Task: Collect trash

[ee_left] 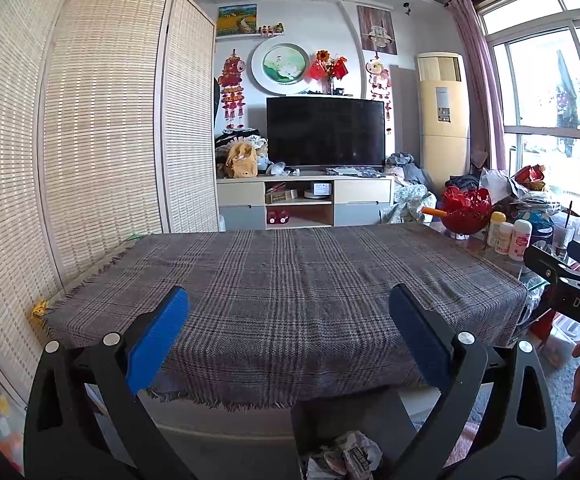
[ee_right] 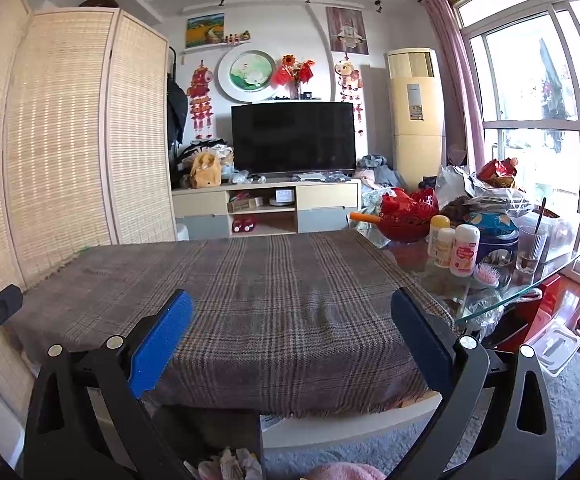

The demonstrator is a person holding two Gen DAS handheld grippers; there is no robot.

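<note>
My left gripper [ee_left: 288, 316] is open and empty, held above the near edge of the table's plaid cloth [ee_left: 286, 280]. My right gripper [ee_right: 291, 320] is open and empty too, above the same cloth [ee_right: 250, 288]. Crumpled paper trash [ee_left: 345, 458] lies in a dark bin below the table's front edge, low between the left gripper's arms. It also shows in the right wrist view [ee_right: 232, 464] at the bottom. The right gripper's body [ee_left: 573, 280] shows at the right edge of the left wrist view.
Bottles [ee_right: 455, 248], a red bowl [ee_right: 407, 216], a tin, a glass [ee_right: 529, 248] and bags crowd the glass table part at right. A bamboo screen [ee_left: 102, 120] stands at left. A TV [ee_left: 325, 132] on a cabinet is behind the table.
</note>
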